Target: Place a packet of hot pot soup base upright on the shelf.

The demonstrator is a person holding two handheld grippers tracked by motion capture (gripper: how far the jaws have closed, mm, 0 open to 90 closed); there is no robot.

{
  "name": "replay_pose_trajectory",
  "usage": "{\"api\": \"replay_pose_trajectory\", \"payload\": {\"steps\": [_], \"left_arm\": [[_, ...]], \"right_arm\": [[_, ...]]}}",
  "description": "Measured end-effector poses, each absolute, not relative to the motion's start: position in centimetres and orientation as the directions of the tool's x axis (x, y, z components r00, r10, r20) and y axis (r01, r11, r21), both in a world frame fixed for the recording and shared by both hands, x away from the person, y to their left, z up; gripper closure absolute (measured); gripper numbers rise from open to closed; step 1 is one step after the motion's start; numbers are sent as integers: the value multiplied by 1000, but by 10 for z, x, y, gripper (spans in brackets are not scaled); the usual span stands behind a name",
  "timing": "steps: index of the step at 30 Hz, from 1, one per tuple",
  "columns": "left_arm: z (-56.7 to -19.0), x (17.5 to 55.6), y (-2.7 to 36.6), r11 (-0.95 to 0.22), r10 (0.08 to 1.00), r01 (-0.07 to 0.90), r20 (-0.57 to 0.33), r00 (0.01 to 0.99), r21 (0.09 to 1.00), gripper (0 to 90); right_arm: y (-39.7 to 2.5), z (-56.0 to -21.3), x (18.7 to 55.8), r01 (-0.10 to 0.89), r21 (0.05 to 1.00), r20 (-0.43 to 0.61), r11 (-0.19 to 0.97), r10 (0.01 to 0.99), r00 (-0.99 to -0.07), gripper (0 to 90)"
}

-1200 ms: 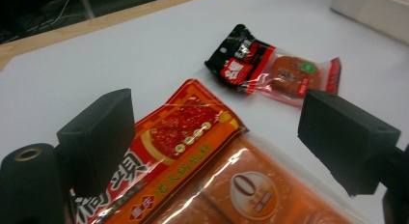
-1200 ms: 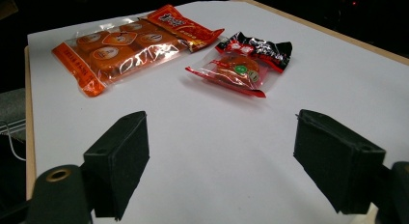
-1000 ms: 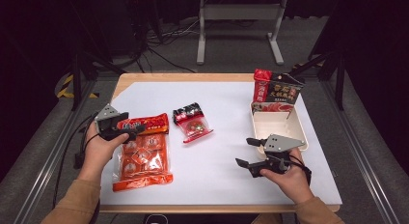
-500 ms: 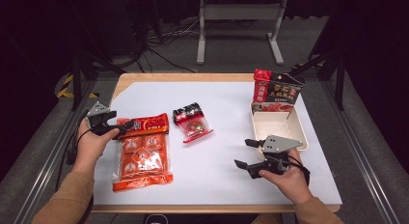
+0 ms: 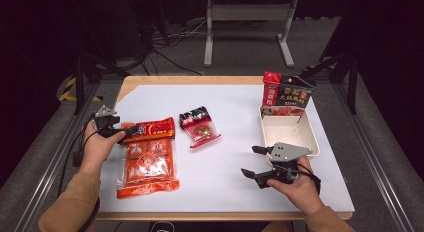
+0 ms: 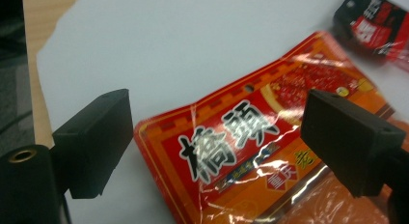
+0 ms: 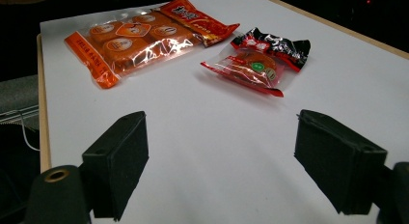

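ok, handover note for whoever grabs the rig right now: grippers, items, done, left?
Left gripper: open, jaws either side of the top edge of the large orange snack bag, not clamped.
Right gripper: open, holding nothing, over bare table near the white tray.
Small red-black packet lies mid-table; a red-black pouch stands behind the tray.
Done: nothing is in the tray.
Left, likely: close on the orange bag and move both packets.

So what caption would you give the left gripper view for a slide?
Open left gripper poised over the top edge of the large orange snack pack on white paper.
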State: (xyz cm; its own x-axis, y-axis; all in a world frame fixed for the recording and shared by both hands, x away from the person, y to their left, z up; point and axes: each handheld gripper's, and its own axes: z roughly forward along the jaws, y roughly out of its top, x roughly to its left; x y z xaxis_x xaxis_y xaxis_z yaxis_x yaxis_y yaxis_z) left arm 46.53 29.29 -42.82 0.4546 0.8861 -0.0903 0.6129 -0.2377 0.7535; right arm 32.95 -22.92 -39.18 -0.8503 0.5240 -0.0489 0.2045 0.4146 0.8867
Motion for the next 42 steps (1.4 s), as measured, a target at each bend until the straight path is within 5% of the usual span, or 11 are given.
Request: {"api": "replay_pose_trajectory", "payload": {"steps": [29,37,42], "left_arm": [[-450,472,300,-174,877,691,-210,433,702,106],[-444,469,300,-189,859,665,-206,468,723,246],[-440,468,295,-213,853,662,-193,484,719,407]], "right_arm": [[-229,-394,329,219,876,-41,429,519,-854,187],[-228,-395,329,222,872,-42,436,517,-855,187],[-227,-397,329,223,870,-39,440,512,-858,186]]}}
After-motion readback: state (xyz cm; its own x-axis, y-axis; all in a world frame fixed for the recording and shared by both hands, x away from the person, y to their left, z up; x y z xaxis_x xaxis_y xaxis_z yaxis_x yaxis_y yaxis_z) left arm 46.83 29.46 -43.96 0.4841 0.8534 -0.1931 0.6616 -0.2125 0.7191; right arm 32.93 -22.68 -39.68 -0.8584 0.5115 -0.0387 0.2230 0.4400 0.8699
